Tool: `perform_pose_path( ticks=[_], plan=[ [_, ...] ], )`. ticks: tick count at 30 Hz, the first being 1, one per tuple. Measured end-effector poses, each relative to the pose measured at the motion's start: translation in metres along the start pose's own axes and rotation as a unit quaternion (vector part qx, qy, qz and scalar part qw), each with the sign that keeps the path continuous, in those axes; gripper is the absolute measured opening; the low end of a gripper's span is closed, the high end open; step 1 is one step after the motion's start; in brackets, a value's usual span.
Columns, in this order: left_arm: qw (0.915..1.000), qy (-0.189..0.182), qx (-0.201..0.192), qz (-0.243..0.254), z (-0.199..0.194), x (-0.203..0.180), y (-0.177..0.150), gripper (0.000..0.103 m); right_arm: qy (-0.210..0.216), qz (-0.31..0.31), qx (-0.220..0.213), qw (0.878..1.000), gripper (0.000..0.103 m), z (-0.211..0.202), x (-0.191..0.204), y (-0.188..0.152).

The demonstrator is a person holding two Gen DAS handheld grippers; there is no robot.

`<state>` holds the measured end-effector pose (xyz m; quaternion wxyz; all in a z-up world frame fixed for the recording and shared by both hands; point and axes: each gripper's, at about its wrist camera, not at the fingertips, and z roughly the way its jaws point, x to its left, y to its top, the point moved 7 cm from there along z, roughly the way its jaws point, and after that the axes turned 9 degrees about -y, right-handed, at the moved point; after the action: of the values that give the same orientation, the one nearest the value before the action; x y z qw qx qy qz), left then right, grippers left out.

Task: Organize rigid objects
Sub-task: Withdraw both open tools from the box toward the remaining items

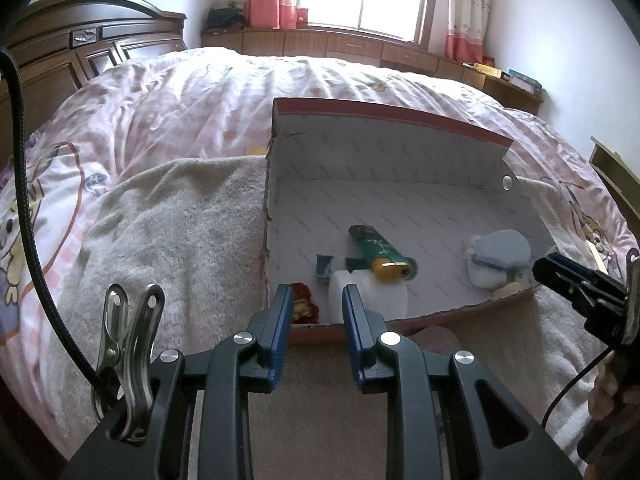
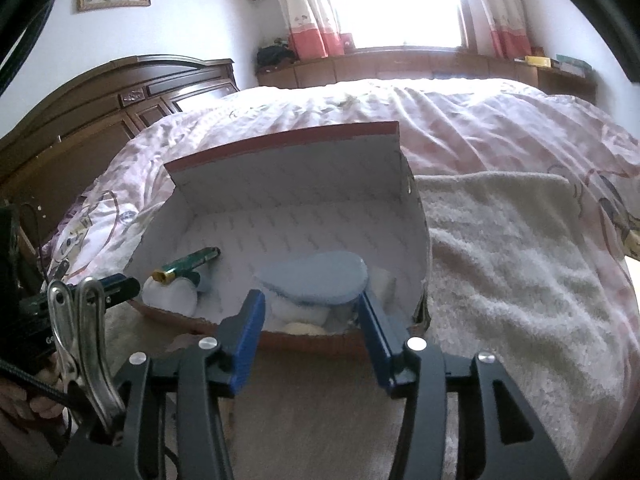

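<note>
Blue-padded, spread and holding nothing, right gripper [image 2: 311,316] is hovering just behind the blue-and-white figurine [image 2: 316,284] I am lodging in the box [image 2: 280,168], left gripper [image 1: 318,304] idling part-open, empty.

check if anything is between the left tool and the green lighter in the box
Yes. A white block sits at the box's near wall, right ahead of the left tool, with the green lighter resting just behind it and partly over it.

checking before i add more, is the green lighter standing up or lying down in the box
Lying down. The green lighter rests flat on its side on the floor of the box, gold end toward the near wall.
</note>
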<state>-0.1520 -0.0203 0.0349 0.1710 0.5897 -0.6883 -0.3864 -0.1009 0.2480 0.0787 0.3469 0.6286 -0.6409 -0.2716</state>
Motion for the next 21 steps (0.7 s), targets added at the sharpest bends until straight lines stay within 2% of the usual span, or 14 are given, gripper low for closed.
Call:
perform_pose_path(
  ticks=[10,21],
  plan=[
    [1.0000,-0.009,0.000,0.001,-0.011,-0.008,-0.005,0.025,0.006,0.007,-0.008,1.000,0.052,-0.013,0.000,-0.005],
    [0.9998,-0.015,0.010,0.000,-0.017,-0.014,-0.020,0.025,0.011,0.013,0.006,1.000,0.052,-0.018,0.001,-0.018]
  ],
)
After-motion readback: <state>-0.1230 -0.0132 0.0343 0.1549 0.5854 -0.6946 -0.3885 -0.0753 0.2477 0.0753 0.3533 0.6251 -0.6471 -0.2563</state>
